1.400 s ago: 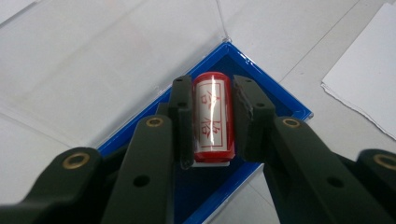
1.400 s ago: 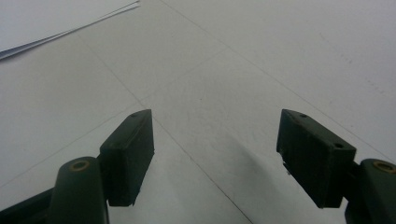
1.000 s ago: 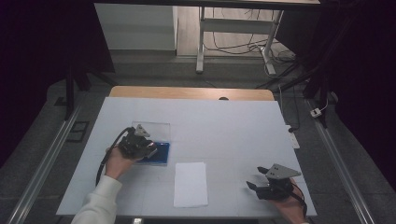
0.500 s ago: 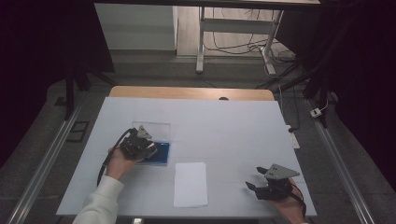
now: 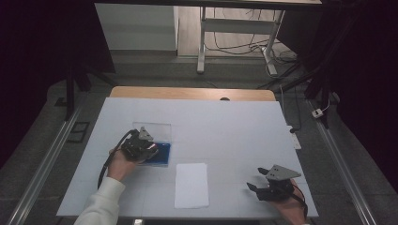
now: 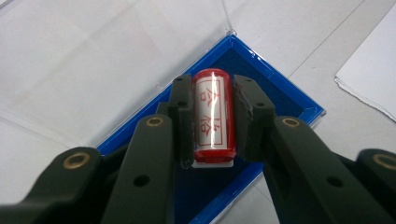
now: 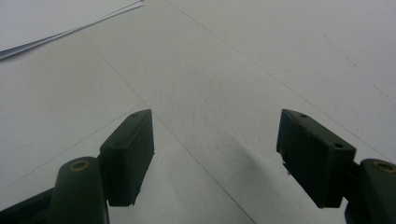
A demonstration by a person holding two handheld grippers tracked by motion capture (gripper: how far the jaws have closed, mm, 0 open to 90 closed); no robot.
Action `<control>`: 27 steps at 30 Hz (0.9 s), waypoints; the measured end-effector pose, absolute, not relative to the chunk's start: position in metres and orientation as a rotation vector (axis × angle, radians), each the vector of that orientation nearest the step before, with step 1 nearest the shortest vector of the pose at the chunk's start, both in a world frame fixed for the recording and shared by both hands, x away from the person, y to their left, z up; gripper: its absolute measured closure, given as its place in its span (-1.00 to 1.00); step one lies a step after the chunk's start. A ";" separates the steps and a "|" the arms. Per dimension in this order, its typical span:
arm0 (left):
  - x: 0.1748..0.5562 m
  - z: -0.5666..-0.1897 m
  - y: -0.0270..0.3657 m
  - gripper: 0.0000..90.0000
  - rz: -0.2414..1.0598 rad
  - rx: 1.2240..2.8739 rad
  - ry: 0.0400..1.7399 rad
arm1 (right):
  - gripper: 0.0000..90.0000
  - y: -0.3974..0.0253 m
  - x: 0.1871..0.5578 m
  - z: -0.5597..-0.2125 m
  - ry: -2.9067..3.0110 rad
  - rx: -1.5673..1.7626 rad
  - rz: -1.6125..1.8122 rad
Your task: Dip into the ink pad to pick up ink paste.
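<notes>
A red cylindrical stamp (image 6: 213,116) with a white label and red characters sits between the jaws of my left gripper (image 6: 212,88), which is shut on it. Under the stamp lies a blue ink-pad case (image 6: 280,93) with its clear lid (image 6: 116,60) folded open. From above, the left gripper (image 5: 149,149) rests over the blue case (image 5: 162,154) at the table's left. A white paper sheet (image 5: 191,184) lies near the front middle. My right gripper (image 5: 256,186) stands open at the front right with bare table between its fingers (image 7: 133,154).
The white table top (image 5: 225,126) has a wooden strip along its far edge. A sheet's edge (image 7: 56,28) shows at the upper left of the right gripper view. Metal rails run along both sides of the table, and cables lie on the floor beyond.
The left gripper has shifted slightly nearer and lower over the blue case. The right gripper has barely moved.
</notes>
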State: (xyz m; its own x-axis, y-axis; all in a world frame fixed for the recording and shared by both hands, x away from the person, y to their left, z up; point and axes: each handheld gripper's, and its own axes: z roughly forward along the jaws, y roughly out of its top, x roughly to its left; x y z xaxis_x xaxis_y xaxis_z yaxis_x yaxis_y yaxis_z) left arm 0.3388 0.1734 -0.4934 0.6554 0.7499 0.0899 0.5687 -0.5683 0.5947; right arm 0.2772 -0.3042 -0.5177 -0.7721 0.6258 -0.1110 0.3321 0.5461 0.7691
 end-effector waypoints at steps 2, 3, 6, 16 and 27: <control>0.338 -0.493 0.172 0.57 0.462 2.348 1.021 | -0.40 -0.305 0.277 -0.517 2.414 0.784 1.080; 0.339 -0.493 0.172 0.57 0.463 2.348 1.021 | -0.40 -0.305 0.277 -0.517 2.413 0.784 1.082; 0.339 -0.494 0.173 0.57 0.456 2.343 1.022 | -0.40 -0.305 0.277 -0.517 2.404 0.789 1.075; 0.340 -0.489 0.184 0.56 0.405 2.295 1.037 | -0.40 -0.304 0.277 -0.518 2.412 0.789 1.077; 0.327 -0.460 0.187 0.55 0.472 2.206 1.010 | -0.40 -0.306 0.277 -0.517 2.405 0.791 1.079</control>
State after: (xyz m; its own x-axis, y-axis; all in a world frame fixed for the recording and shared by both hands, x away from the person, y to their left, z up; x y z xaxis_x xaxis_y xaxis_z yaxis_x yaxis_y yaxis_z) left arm 0.3273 0.1867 -0.4600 0.6371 0.7692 0.0501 0.5320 -0.4858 0.6936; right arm 0.2766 -0.3060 -0.5171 -0.7664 0.6320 -0.1149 0.3345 0.5453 0.7686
